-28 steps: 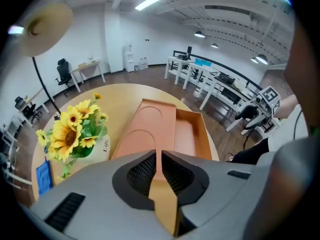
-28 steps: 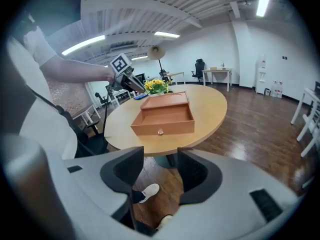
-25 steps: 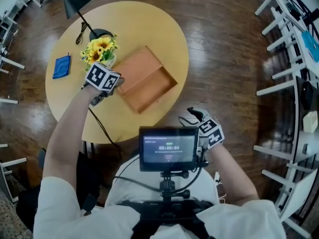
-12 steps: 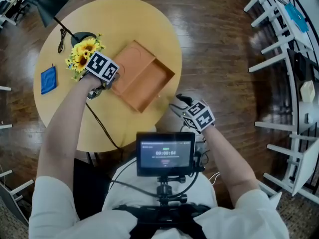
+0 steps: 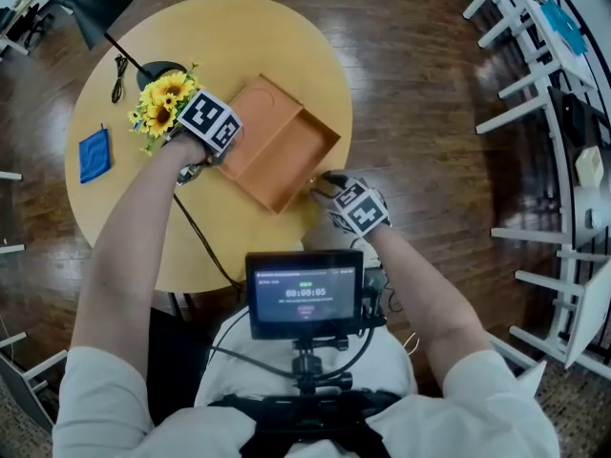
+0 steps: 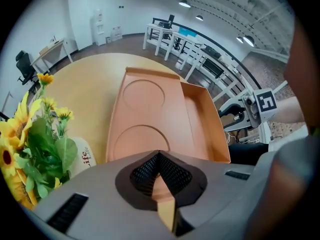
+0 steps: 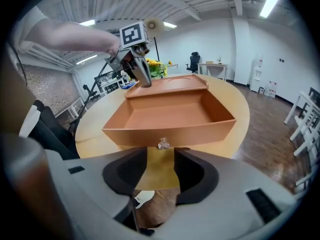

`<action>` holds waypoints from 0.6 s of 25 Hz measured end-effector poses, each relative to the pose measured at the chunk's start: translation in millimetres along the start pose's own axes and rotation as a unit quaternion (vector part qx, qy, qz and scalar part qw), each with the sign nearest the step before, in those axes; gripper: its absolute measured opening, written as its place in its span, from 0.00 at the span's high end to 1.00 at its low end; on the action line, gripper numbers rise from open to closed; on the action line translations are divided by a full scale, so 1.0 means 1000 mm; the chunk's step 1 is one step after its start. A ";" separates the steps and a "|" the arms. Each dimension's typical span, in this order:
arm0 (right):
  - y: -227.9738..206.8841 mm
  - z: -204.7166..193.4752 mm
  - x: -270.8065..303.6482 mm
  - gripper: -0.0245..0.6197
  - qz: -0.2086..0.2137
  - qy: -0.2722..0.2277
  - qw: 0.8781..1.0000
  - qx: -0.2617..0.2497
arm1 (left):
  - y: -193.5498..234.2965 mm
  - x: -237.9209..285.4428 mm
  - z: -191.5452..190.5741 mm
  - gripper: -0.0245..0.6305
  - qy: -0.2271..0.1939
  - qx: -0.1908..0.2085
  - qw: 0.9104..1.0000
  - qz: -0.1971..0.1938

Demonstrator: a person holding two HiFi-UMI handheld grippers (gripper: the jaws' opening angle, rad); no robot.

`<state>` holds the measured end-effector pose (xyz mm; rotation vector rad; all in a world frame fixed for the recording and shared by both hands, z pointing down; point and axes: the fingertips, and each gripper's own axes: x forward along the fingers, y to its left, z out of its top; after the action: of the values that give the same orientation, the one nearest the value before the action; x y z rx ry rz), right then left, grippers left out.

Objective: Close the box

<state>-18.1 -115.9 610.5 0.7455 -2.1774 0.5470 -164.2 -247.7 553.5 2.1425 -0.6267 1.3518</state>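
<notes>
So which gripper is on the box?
The left gripper: its fingers have just been closing and now pinch the open lid's edge by the sunflowers. The right gripper's, also closing, are apart and empty, short of the knob.

In the left gripper view, the white rounded ceramic vase (image 6: 82,156) at the lower left of the frame carries the word "Life" in dark letters on its side; a smaller line beside it is too fine for me to read. In the head view, the small black monitor (image 5: 305,294) at lower centre shows a timer that looks like 00:00:05. The cubes on my left claw (image 6: 159,155) and right claw (image 7: 160,153) carry only black-and-white square codes.
</notes>
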 end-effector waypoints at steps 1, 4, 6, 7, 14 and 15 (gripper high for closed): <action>-0.001 0.000 0.002 0.68 -0.001 0.001 1.000 0.003 | -0.001 -0.001 0.002 0.94 0.001 0.000 1.000 -0.001; -0.001 0.000 0.005 0.69 -0.001 0.004 1.000 0.005 | -0.005 -0.001 0.004 0.94 0.005 0.009 1.000 0.000; -0.003 0.000 0.005 0.72 -0.003 0.006 1.000 0.000 | -0.007 -0.001 0.006 0.94 0.005 0.010 1.000 0.002; -0.004 0.000 0.005 0.72 -0.005 0.008 1.000 -0.002 | -0.008 -0.001 0.007 0.94 0.005 0.012 1.000 0.003; -0.014 -0.001 0.005 0.83 -0.020 0.006 1.000 0.004 | -0.013 0.002 0.011 0.94 0.011 0.016 1.000 0.007; -0.014 -0.001 0.004 0.84 -0.021 0.007 1.000 0.003 | -0.014 0.002 0.011 0.94 0.012 0.016 1.000 0.006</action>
<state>-10.7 -126.9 616.7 0.7867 -2.1427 0.5372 -147.8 -244.5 548.6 2.1481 -0.6149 1.4001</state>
